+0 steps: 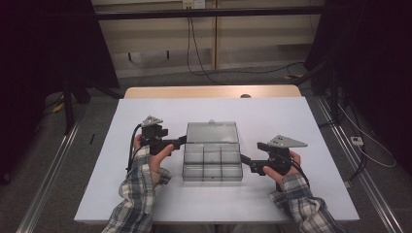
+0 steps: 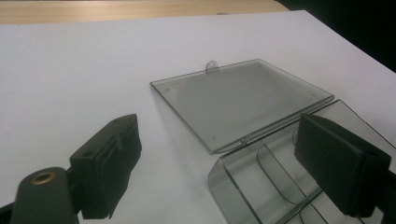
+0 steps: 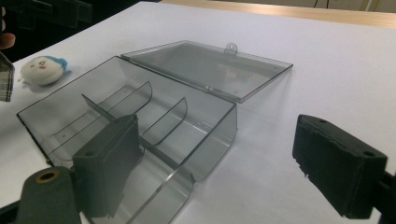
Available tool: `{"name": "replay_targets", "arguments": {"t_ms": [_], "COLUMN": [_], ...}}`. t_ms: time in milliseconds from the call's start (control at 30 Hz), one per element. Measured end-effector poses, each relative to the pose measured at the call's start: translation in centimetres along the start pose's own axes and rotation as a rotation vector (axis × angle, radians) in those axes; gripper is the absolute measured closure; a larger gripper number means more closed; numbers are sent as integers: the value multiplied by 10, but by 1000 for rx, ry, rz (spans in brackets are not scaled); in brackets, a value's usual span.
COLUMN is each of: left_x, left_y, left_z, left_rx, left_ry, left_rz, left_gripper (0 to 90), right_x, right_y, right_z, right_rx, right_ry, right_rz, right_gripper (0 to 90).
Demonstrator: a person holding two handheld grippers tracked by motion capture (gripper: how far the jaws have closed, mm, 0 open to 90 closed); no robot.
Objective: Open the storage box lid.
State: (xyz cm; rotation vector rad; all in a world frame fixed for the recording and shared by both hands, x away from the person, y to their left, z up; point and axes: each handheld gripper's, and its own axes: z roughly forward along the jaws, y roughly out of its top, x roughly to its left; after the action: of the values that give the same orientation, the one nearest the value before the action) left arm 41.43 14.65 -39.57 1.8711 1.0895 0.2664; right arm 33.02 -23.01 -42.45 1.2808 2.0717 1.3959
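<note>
A smoky clear plastic compartment box (image 1: 212, 165) sits mid-table, empty, its lid (image 1: 212, 132) swung back flat behind it. My left gripper (image 1: 180, 141) is at the box's left side, open. In the left gripper view the left gripper (image 2: 224, 168) straddles the box's near corner (image 2: 233, 182), one jaw over the compartments and one over the table; the lid (image 2: 238, 98) lies beyond. My right gripper (image 1: 248, 156) is at the box's right side. In the right gripper view the right gripper (image 3: 224, 170) stands open astride the box's wall (image 3: 212, 149), beside the dividers (image 3: 163, 119).
A small white and blue plush toy (image 3: 44, 70) lies on the table beyond the box's far side, near a plaid sleeve (image 3: 4, 77). The white tabletop (image 1: 272, 116) has a wooden edge (image 1: 209, 92) at the back. Dark stands and cables flank the table.
</note>
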Motion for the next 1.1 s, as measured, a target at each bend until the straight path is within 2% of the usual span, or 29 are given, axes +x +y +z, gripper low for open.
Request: {"name": "replay_targets", "arguments": {"t_ms": [67,133,367,533,867,1100], "left_x": [-1,-1,6,11,18,24], "left_y": [-1,-1,-8,-14,-28,-36], "left_z": [-4,-8,-22,-30,-42,-51], "left_rx": [-3,-5,-20,-11,9,14], "left_ry": [-11,-1,14,28,27,28], "left_rz": [-4,9,9,11,18,19], "left_gripper": [138,138,132,129,110,97], "right_x": [-1,-2,-9,-13,-19,-18], "right_y": [-1,-2,-8,-13,-21,-26], "right_z": [-4,-7,-17,-23,-35,-37], "right_rx": [-4,-11,-10,-2,-1,13], "right_ry": [0,-1,-2,9,18,29], "right_rz": [-3,-2,-3,-21,-29,-66], "right_gripper": [146,147,126,124,97,82]}}
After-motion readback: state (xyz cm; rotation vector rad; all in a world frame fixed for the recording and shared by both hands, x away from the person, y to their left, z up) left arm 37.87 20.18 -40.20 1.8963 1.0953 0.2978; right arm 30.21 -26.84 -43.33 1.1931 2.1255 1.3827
